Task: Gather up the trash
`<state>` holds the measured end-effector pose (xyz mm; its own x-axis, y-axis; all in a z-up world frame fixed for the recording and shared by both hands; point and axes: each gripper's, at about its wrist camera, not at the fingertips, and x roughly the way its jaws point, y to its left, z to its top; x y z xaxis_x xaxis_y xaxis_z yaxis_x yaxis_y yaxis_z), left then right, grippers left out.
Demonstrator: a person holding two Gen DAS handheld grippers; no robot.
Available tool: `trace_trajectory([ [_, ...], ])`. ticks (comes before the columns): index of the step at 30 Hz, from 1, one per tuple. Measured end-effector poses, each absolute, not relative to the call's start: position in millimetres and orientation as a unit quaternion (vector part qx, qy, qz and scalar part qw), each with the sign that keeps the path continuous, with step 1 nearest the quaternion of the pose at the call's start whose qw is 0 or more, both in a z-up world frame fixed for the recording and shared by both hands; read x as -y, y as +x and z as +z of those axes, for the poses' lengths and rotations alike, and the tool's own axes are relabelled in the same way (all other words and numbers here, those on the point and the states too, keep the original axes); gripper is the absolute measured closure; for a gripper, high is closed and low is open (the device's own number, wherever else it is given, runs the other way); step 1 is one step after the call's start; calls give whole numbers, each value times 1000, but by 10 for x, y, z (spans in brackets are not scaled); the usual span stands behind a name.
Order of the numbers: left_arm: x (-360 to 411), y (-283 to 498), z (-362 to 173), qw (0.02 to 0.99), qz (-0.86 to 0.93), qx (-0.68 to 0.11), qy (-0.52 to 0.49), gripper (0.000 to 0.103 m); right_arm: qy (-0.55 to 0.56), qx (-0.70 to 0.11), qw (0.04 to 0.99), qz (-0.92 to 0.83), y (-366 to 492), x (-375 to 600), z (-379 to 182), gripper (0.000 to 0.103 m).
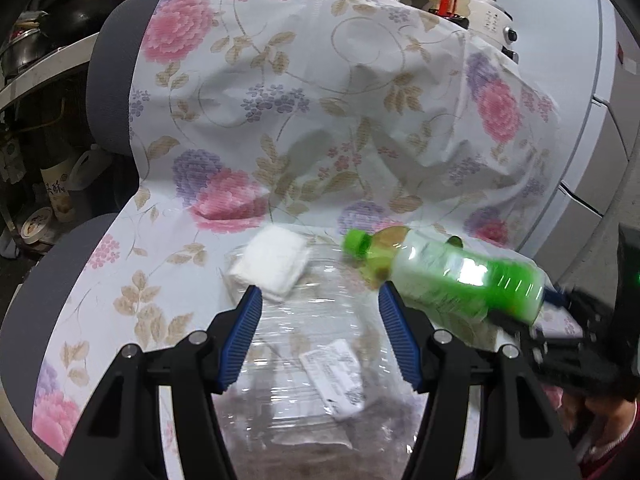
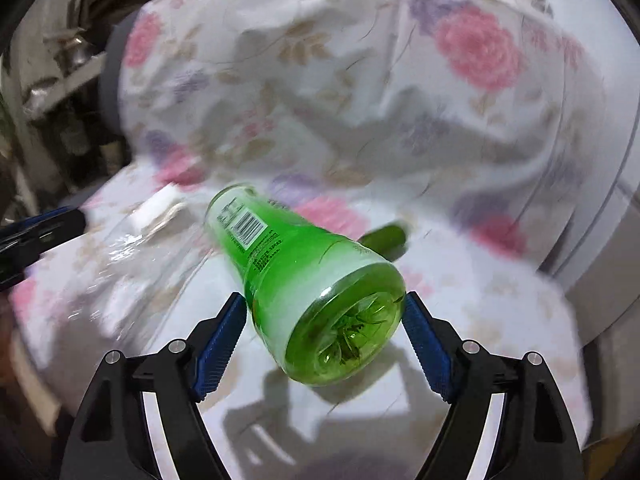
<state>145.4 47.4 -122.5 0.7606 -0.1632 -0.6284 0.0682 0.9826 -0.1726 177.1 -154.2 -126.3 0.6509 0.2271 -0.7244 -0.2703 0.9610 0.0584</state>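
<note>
A green plastic bottle (image 1: 448, 276) with a green cap is held by its base in my right gripper (image 2: 324, 320), pointing toward the mouth of a clear plastic bag (image 1: 304, 344). In the right wrist view the bottle (image 2: 304, 276) fills the jaws, base toward the camera. My left gripper (image 1: 320, 320) stands over the bag with its jaws apart; whether a fold of the clear film lies between them I cannot tell. A folded white tissue (image 1: 272, 264) lies at the bag's far edge. A small white label or paper (image 1: 336, 380) lies in the bag. The tissue shows blurred in the right wrist view (image 2: 156, 208).
A flowered cloth (image 1: 320, 100) covers a grey chair's seat and back. Shelves with pots and bottles (image 1: 36, 80) stand at the left. A white cabinet (image 1: 600, 120) stands at the right. A dark green object (image 2: 384, 236) lies behind the bottle.
</note>
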Motion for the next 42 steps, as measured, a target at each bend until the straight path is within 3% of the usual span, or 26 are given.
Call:
trace_trajectory([
  [4,-437,1349,-1187,937,-66,-335,-67,44,21,-401,891,213,1557,1542,-1195,22],
  [11,-377,1346,-1184,938,-69,-335,-66,44,-8,-353,928,117,1730,1764,-1069,24],
  [14,-369,1370,-1218,937,-67,-338,-66,44,34,-342,936,80,2023,1907,-1121,39],
  [16,-379,1396,-1251,936,-64,-341,-64,44,54,-338,939,43,2236,1983,-1181,61],
  [18,-399,1430,-1284,934,-61,-346,-64,44,48,-353,934,8,2520,2014,-1298,64],
  [26,-505,1526,-1355,934,-51,-348,-61,44,62,-398,915,25,2588,1893,-1615,62],
  [29,-512,1561,-1364,933,-55,-348,-68,44,79,-390,916,59,2375,1813,-1538,58],
  [32,-490,1569,-1370,933,-58,-349,-70,44,65,-384,917,87,2332,1725,-1427,48],
  [42,-373,1564,-1418,931,-63,-354,-65,44,75,-422,903,-31,3151,1941,-1659,45],
])
